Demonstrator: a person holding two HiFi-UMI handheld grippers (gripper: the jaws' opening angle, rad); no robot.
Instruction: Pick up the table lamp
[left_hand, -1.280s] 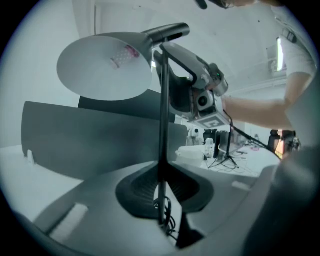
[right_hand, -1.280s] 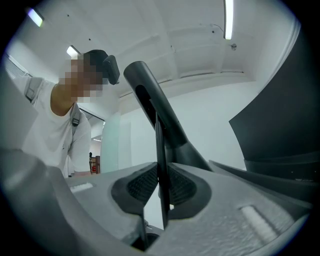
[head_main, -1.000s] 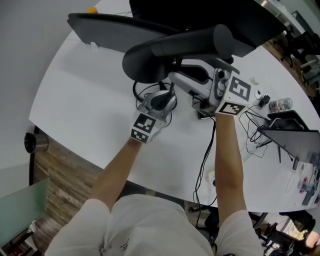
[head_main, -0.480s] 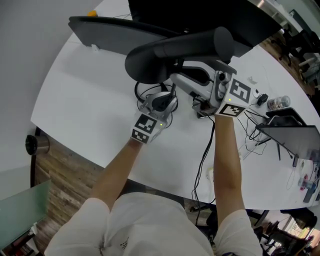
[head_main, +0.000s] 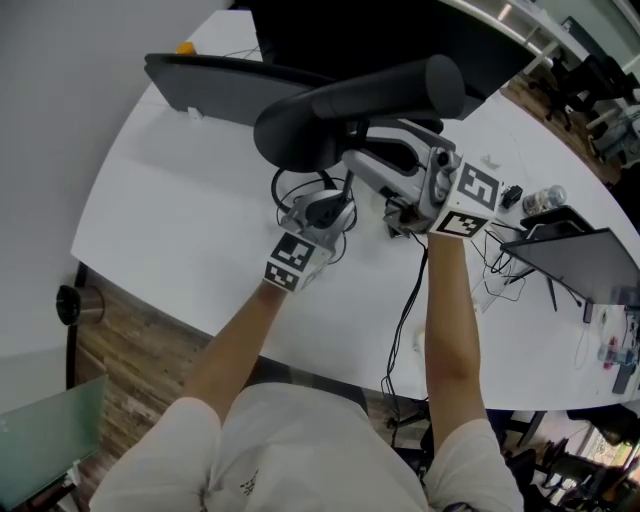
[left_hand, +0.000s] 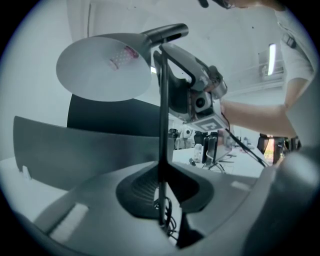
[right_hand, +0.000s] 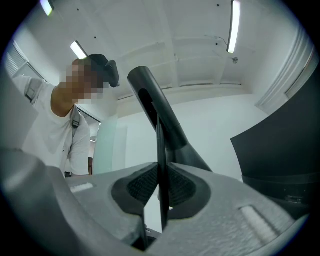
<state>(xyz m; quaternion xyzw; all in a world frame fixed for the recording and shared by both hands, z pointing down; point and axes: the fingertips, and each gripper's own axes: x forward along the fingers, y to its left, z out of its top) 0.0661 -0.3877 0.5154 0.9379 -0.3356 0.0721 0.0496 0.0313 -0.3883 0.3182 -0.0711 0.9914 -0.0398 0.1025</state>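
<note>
Head view shows the table lamp (head_main: 350, 100) sitting a touch higher and closer to the camera than a second ago, and both hands came up with it. Left gripper (left_hand: 163, 195) and right gripper (right_hand: 161, 192) are each pinched narrow on its thin stem (left_hand: 163, 125), over the white table (head_main: 180, 210). Looks like the lift's underway, but the base is hidden, so can't tell if it's clear.

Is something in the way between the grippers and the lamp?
No, nothing visible. The left hand-held gripper and the right hand-held gripper are both shut on the thin black stem of the table lamp.
</note>
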